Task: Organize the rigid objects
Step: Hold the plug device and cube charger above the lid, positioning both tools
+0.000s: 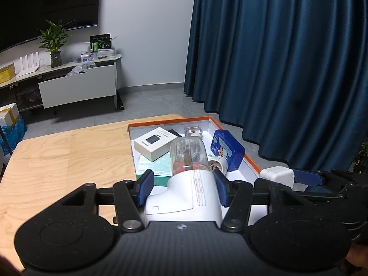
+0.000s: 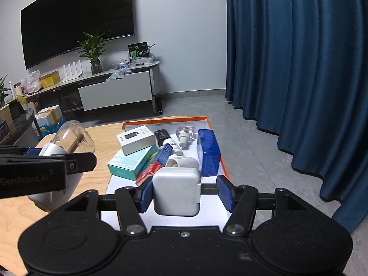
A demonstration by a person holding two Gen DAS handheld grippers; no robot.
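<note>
Above the orange-rimmed tray (image 1: 250, 158) on the table (image 1: 69, 156), the left claw (image 1: 184, 187) clamps a white device with clear dome (image 1: 191, 177). Beside it, the right claw (image 2: 186, 193) holds a white charger block (image 2: 176, 192) between its pads.

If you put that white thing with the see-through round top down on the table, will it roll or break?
The white gadget with the clear dome, held in the left gripper, looks rigid. Its rounded dome might let it roll if laid sideways. The clear part looks like thin plastic or glass, so it may crack if dropped.
</note>
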